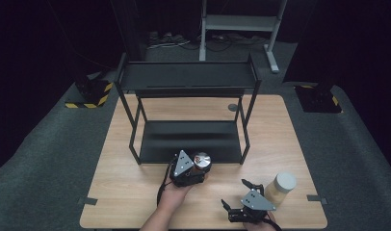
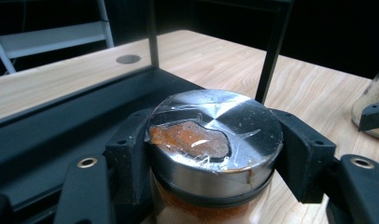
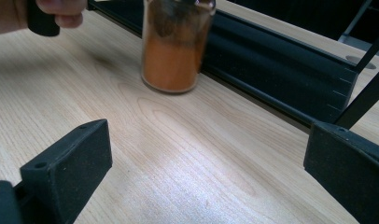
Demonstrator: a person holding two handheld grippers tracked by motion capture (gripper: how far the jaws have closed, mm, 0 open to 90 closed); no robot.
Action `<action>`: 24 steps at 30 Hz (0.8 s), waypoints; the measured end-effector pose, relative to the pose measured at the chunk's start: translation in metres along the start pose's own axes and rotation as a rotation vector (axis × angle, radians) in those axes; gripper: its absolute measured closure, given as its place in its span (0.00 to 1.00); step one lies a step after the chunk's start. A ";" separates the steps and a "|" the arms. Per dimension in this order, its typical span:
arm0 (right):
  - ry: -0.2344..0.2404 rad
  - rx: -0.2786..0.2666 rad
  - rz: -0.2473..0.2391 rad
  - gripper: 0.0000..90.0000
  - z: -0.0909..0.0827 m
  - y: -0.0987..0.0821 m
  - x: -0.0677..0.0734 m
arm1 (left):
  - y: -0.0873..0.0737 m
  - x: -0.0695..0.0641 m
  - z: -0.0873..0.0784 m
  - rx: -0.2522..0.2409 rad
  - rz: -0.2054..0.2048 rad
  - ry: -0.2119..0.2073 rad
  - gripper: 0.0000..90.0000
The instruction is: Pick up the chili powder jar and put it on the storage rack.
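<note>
We've got the left hand-held gripper [image 1: 197, 169] pinching the spice jar [image 2: 211, 154] just under its steel lid — pads on both sides, so it won't tip. Jar stands on the counter [image 1: 136, 183], right at the front edge of the black shelf rack [image 1: 184, 137], prob. headed for the lower shelf. Right hand-held gripper [image 1: 234, 194] waits w/ jaws spread, empty, near the white-lidded jar [image 1: 280, 188].

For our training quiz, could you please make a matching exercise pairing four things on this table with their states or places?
1. Spice jar
2. Pale jar
3. Right gripper
4. Rack

a. Open above bare wood
b. Clamped by the left gripper
c. Beside the right gripper, untouched
d. At the table's middle, shelves bare

Pairs: 1-b, 2-c, 3-a, 4-d
</note>
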State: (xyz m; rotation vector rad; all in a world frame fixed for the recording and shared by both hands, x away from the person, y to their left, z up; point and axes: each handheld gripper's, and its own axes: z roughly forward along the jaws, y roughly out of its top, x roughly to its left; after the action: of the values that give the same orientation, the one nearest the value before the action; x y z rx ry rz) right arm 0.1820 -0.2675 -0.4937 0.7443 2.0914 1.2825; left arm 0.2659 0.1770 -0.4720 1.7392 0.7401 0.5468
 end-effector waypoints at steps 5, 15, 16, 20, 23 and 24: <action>-0.001 0.006 -0.007 0.00 0.001 0.001 0.001 | 0.004 0.002 -0.013 -0.015 -0.004 0.018 0.39; -0.007 0.040 -0.006 0.00 0.003 0.007 0.001 | 0.016 0.005 -0.051 -0.049 -0.027 0.058 0.39; -0.005 0.041 -0.004 0.00 0.003 0.007 0.001 | 0.019 0.006 -0.058 -0.051 -0.022 0.063 0.39; -0.005 0.049 0.001 0.00 0.004 0.008 0.000 | 0.026 0.006 -0.072 -0.054 -0.006 0.086 0.39; -0.002 0.049 0.000 0.00 0.004 0.008 0.000 | 0.027 0.007 -0.078 -0.062 -0.014 0.087 0.38; -0.001 0.049 -0.001 0.00 0.003 0.008 0.000 | 0.029 0.008 -0.084 -0.069 -0.017 0.090 0.38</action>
State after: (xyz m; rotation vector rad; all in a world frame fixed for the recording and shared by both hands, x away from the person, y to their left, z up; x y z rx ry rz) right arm 0.1859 -0.2626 -0.4876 0.7652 2.1291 1.2345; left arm 0.2202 0.2335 -0.4205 1.6521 0.7895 0.6355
